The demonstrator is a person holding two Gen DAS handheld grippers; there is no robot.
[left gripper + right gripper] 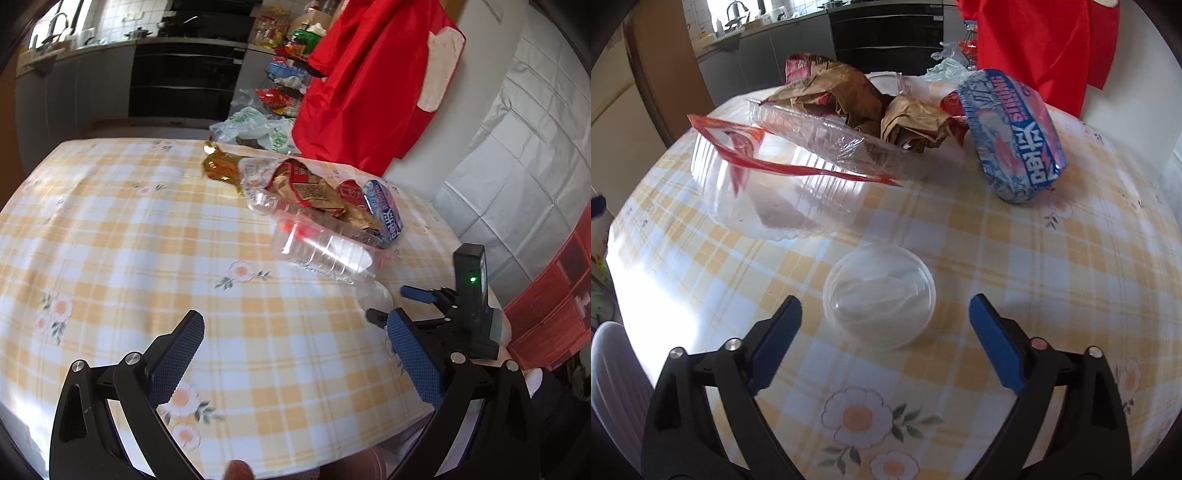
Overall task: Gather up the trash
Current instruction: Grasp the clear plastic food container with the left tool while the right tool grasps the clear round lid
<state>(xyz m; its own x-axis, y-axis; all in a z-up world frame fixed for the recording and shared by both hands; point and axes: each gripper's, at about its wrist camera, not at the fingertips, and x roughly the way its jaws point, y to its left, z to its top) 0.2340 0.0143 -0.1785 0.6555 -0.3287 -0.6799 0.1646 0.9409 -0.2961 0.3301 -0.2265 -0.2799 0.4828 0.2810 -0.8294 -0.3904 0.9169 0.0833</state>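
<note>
A small round clear plastic cup [879,299] stands on the yellow checked tablecloth [997,251]. My right gripper [885,302] is open, with a blue pad on each side of the cup and neither touching it. Behind the cup lies a trash pile: a clear clamshell tray [768,192], a red-edged film [738,140], crumpled brown paper bags [849,99] and a blue and pink wrapper [1015,136]. My left gripper [294,317] hangs open over bare cloth, nothing between its fingers. The left wrist view shows the right gripper [397,304] at the cup [373,295], and a gold wrapper [218,168] at the far edge of the pile.
A red cloth [369,81] hangs behind the table's far side. Plastic bags [251,125] and a rack of groceries stand beyond it, before the kitchen cabinets. A red crate [546,314] sits at the right. A white chair back [613,369] is by the table's near left edge.
</note>
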